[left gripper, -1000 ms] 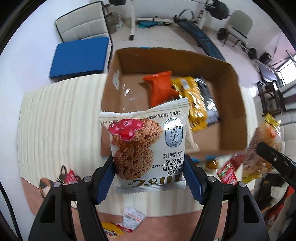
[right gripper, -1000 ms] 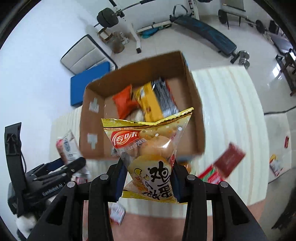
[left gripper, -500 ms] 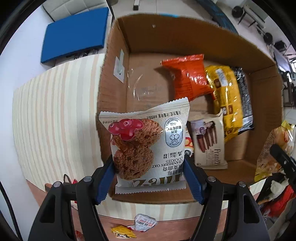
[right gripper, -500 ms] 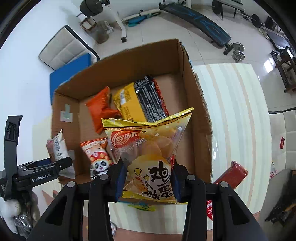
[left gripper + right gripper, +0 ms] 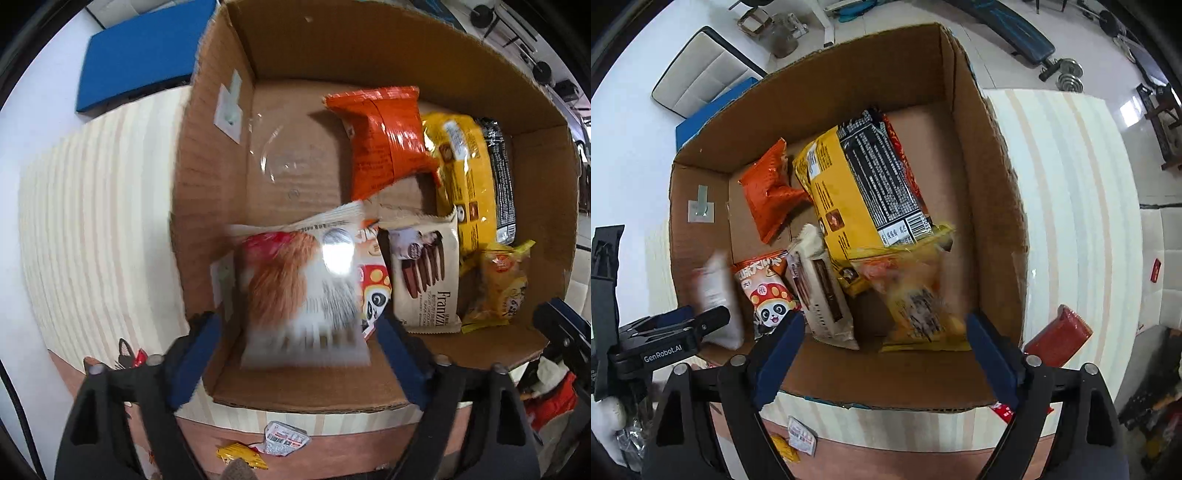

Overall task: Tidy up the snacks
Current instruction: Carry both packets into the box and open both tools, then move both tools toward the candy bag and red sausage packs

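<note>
My left claw [image 5: 299,343] is opening over the near left corner of the cardboard box [image 5: 221,155]; the cookie packet [image 5: 301,295], blurred, sits between its blue pads, none pressing it. My right claw [image 5: 886,345] is opening too, and the yellow egg-cake bag [image 5: 916,295] is loose between its pads, near the box's right wall. Farther in lie an orange packet [image 5: 772,195] and a yellow bag [image 5: 846,206].

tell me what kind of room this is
Probably a home gym or spare room doubling as storage: a weight bench and dumbbell sit on the tiled floor beyond the striped table holding the cardboard box.
</note>
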Demonstrator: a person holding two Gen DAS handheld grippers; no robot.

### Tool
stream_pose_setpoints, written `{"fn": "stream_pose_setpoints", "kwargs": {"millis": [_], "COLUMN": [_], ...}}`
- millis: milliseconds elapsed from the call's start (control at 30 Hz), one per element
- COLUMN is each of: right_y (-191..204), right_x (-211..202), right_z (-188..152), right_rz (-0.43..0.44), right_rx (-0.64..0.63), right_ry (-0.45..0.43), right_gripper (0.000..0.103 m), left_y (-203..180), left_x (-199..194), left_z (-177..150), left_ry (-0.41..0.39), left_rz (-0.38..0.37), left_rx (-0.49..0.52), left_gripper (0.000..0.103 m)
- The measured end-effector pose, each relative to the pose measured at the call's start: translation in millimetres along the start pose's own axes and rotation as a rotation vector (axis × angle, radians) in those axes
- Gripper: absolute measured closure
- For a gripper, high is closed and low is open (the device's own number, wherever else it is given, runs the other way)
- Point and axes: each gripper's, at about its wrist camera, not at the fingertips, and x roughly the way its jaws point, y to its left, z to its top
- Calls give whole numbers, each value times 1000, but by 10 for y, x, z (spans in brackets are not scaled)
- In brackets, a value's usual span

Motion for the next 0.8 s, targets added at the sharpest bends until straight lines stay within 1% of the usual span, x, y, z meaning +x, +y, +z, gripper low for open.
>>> {"fn": "stream_pose_setpoints", "kwargs": {"millis": [133,300,367,433,467,500,567,600,700,800], "right_y": [41,108,145,194,227,248,266,278,300,307], "right_x": [-73,-212,-280,-323,-365,-399,-488,-547,-668,-765], "right_z": [-13,-72,-126,-167,-211,-250,-347,-416,-592,-756], "right_rz": [-12,-28,-38,-55,-63,-65,-92,-109,-130,-136], "right_rx": [-15,-45,-69,-89,-110,-126,-146,-158,-178,-190], "right_ry": [1,-27,-45,-61,-75,-88,-132,-164,-222,-255], "right_gripper": [10,9,8,8,8,8,8,8,8,8], "left_y": [8,-10,-28,-47,-62,-100,-126,-143,-173,-199], "left_x": [-126,-334,-429,-560,-625,-662,-767,-807,-872,-941], "left_z": [-42,-139,-193,-291,-360,-352,-515,-596,-782,-1009], "left_ry": [-27,-72,-98,-151,-188,-210,-292,-318,-363,-413], "left_rz": [-42,-61,-70,-73,-57,-42,-4,7,21,30], "left_rx": [-12,-5,-4,9,13,17,30,37,49,52], "left_gripper": [15,15,15,15,15,15,15,15,15,15]}}
